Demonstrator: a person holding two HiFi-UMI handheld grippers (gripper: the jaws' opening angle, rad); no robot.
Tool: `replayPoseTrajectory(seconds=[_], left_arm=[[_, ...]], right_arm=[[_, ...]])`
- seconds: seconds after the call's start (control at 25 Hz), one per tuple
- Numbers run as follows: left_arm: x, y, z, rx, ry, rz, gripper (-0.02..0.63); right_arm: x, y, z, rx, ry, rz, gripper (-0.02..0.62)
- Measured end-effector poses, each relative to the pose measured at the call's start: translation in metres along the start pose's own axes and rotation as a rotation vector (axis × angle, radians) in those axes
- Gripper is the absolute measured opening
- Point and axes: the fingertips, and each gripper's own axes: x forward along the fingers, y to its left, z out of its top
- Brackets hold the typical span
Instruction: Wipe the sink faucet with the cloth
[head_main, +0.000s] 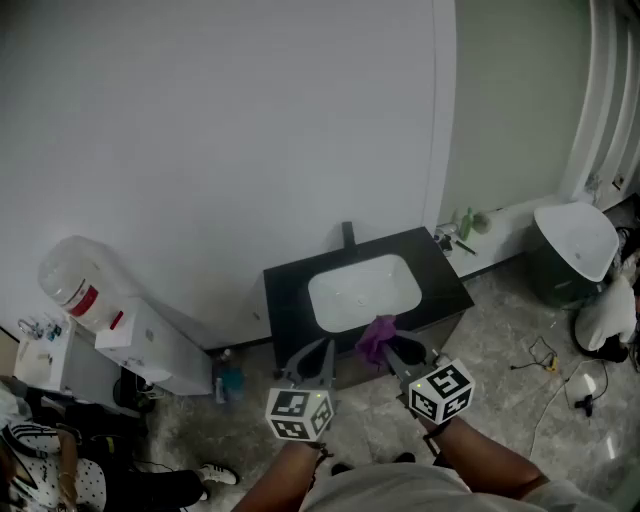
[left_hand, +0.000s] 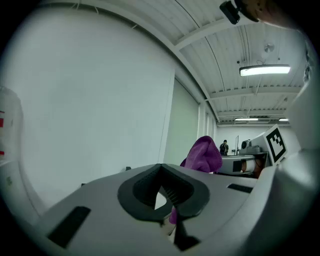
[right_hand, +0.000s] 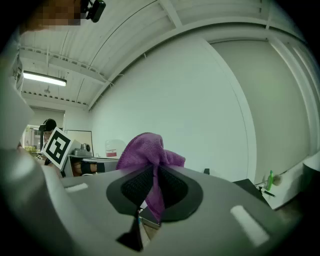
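At 6 o'clock in the head view the two grippers sit side by side. The left gripper (head_main: 322, 347) has its jaws drawn together on nothing; its own view (left_hand: 161, 176) shows the pads meeting with only a sliver of light between them. Just beside it, at its 3 o'clock, the right gripper (head_main: 388, 352) is clamped on the purple cloth (head_main: 377, 337), which bunches up above the pads (right_hand: 146, 149) and trails down between them. The cloth hangs over the front edge of the black counter (head_main: 288, 290). Beyond lies the white sink (head_main: 350, 298). At the sink's 12 o'clock the dark faucet (head_main: 348, 234) stands against the wall, well apart from the cloth.
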Motion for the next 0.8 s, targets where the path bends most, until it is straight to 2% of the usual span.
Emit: replayPoseTrajectory(seconds=[0.28,0.8], left_arm=[[-0.001,0.01,-0.002,0.002,0.004,-0.009,0.006],[-0.015,0.03,-0.02,-0.001,0.039,-0.061,0.006]], right_arm=[[0.009,0.006,0.001,-0.018,-0.005,-0.004,0.035],[0.019,0.024,-0.022,0.028,-0.014,-0.038,0.037]])
